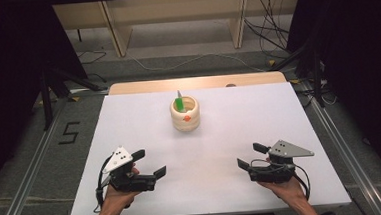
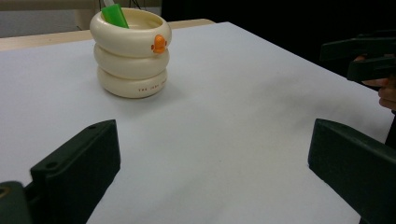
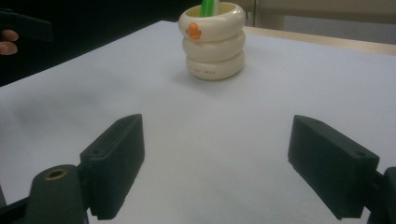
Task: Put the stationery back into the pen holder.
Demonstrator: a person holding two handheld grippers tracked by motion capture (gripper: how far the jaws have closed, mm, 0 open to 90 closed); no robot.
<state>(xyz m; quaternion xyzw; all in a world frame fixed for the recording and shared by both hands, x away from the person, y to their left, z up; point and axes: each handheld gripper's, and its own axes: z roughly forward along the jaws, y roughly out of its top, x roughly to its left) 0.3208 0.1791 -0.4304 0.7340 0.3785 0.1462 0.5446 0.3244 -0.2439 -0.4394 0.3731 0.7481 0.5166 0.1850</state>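
Observation:
A cream holder (image 1: 185, 114) made of stacked rings, with a small orange mark on its side, stands upright in the middle of the white table (image 1: 129, 116). A green item (image 1: 179, 102) sticks out of its top. The holder (image 2: 131, 51) and the green item (image 2: 115, 15) appear in the left gripper view, and the holder (image 3: 213, 40) with its green item (image 3: 208, 7) in the right gripper view. My left gripper (image 1: 149, 163) rests near the front left, open and empty. My right gripper (image 1: 250, 155) rests near the front right, open and empty. Both point inward, well short of the holder.
A wooden strip (image 1: 197, 82) runs along the table's far edge. Beyond it are a wooden shelf frame (image 1: 173, 18) and loose cables (image 1: 186, 62) on the floor. Metal rails (image 1: 27, 167) flank the table. In the left gripper view the other gripper (image 2: 366, 58) shows at the right.

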